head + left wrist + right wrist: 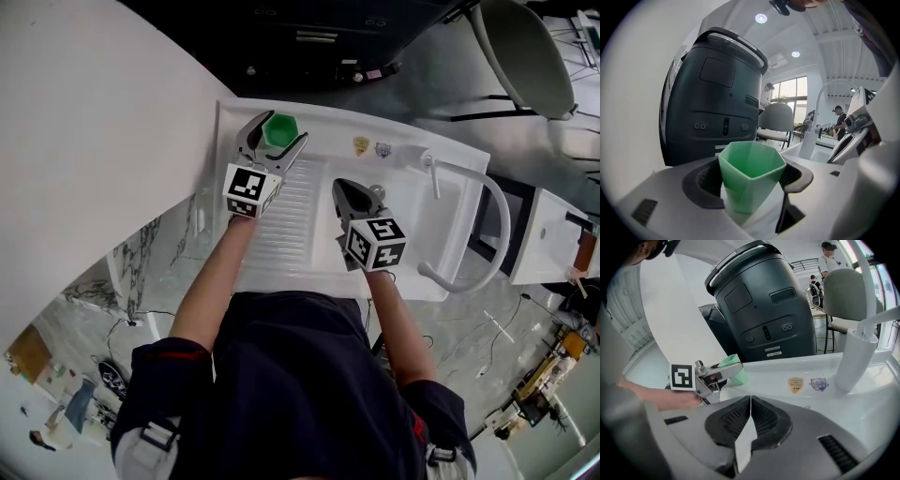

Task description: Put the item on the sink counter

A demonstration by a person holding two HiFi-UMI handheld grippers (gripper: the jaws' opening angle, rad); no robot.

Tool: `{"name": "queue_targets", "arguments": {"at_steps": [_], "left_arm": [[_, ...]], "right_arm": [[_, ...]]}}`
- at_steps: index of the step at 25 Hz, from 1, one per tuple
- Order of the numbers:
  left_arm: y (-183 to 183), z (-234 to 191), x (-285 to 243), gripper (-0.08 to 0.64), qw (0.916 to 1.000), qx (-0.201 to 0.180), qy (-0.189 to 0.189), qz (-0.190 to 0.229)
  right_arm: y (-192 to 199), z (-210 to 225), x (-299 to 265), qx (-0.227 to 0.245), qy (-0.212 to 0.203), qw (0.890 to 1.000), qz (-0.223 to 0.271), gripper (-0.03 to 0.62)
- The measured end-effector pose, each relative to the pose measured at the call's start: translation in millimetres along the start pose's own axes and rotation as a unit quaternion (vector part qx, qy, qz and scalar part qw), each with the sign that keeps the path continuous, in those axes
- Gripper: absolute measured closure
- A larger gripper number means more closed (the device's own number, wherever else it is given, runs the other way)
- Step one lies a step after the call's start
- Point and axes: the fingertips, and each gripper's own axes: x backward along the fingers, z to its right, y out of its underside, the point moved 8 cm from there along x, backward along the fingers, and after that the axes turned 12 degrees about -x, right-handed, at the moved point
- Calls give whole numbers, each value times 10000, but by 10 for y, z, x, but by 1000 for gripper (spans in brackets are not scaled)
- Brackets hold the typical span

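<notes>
One dark machine (717, 93) (chair (776, 117) beside) stands behind the green cup (750, 173).

The green cup (278, 129) was a small, faceted tumbler of matte plastic, with an angular, many-sided rim and walls that tapered towards a narrower base. It stood upright with its open mouth upward and nothing inside. It sat at the far left corner of the white bench (281, 246), just beyond the far end of the ribbed draining surface and well left of the basin. The fingers (705, 180) of the left gripper (284, 127) pressed on its upper walls from both sides. Whether its base touched the bench or hung just above it could not be told.
</notes>
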Motion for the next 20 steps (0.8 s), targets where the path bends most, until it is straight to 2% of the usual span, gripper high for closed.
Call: {"name": "queue_targets", "arguments": {"at_steps": [9, 20], "left_arm": [[40, 36, -12, 228, 9999, -8, -128, -21], [106, 49, -5, 175, 9997, -24, -147, -171]], "right_arm": [[2, 66, 9, -58, 80, 9999, 26, 557], [-5, 71, -22, -130, 20, 9999, 14, 557]]}}
